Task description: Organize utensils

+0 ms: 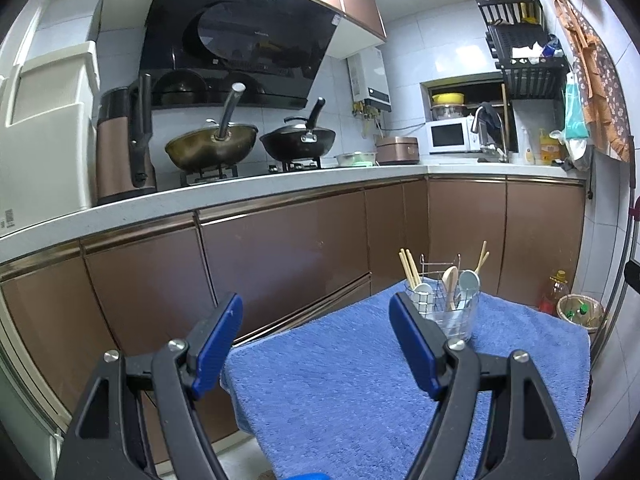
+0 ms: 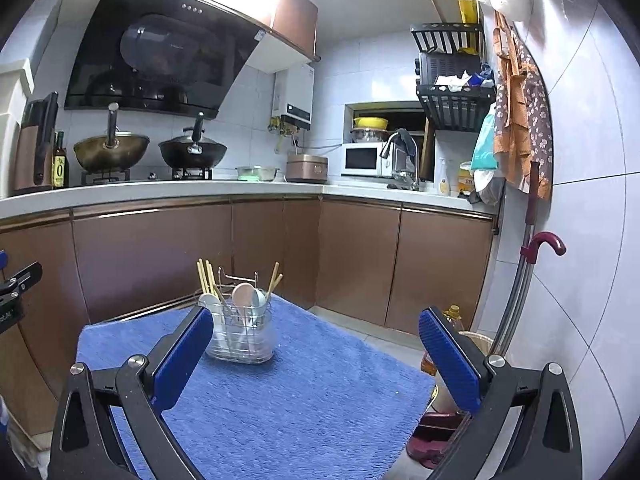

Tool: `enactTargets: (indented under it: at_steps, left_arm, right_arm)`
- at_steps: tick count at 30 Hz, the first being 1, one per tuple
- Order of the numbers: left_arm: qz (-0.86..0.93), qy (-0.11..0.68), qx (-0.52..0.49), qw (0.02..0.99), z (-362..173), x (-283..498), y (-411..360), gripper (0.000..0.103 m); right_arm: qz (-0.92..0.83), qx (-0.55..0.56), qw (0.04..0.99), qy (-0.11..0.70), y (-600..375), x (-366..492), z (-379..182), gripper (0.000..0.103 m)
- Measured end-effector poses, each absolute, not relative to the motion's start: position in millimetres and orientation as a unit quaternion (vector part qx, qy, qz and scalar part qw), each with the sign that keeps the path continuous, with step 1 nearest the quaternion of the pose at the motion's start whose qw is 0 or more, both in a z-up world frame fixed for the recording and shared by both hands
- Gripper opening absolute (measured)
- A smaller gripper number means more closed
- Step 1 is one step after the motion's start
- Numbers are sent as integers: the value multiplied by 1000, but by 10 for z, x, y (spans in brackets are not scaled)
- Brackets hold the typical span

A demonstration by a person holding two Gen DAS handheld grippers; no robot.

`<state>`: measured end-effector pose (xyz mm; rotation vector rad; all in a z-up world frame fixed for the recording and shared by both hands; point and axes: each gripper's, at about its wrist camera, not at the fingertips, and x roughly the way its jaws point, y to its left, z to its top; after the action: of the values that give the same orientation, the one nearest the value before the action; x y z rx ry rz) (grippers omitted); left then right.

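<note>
A clear utensil holder (image 2: pixel 240 334) with a wire rack stands upright on the blue towel (image 2: pixel 280 400) covering the worktop, left of centre in the right wrist view and right of centre in the left wrist view. Spoons (image 1: pixel 460 284) and wooden chopsticks (image 2: pixel 206 276) stick up from it. The left gripper (image 1: pixel 316 320) has its fingers spread wide, holding nothing; the right gripper (image 2: pixel 316 334) is likewise wide apart and empty. Behind, brown cabinets (image 2: pixel 160 256) run under the counter.

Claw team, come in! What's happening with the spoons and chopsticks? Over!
Left claw open, right claw open, both empty. Spoons and chopsticks upright in clear wire-framed utensil holder on blue towel. Nothing in the way.
</note>
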<state>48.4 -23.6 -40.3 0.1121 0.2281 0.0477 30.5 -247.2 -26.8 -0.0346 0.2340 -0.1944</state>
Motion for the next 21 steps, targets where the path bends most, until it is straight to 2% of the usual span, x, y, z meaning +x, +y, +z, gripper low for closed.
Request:
enactTargets:
  at_steps: [12, 21]
  left_arm:
    - [28, 154, 72, 985, -663, 1080, -331, 74]
    - [39, 188, 86, 978, -903, 1409, -412, 74]
  right_arm:
    - [-106, -14, 984, 140, -2645, 820, -400, 103]
    - [-94, -1, 979, 182, -2819, 1247, -725, 103]
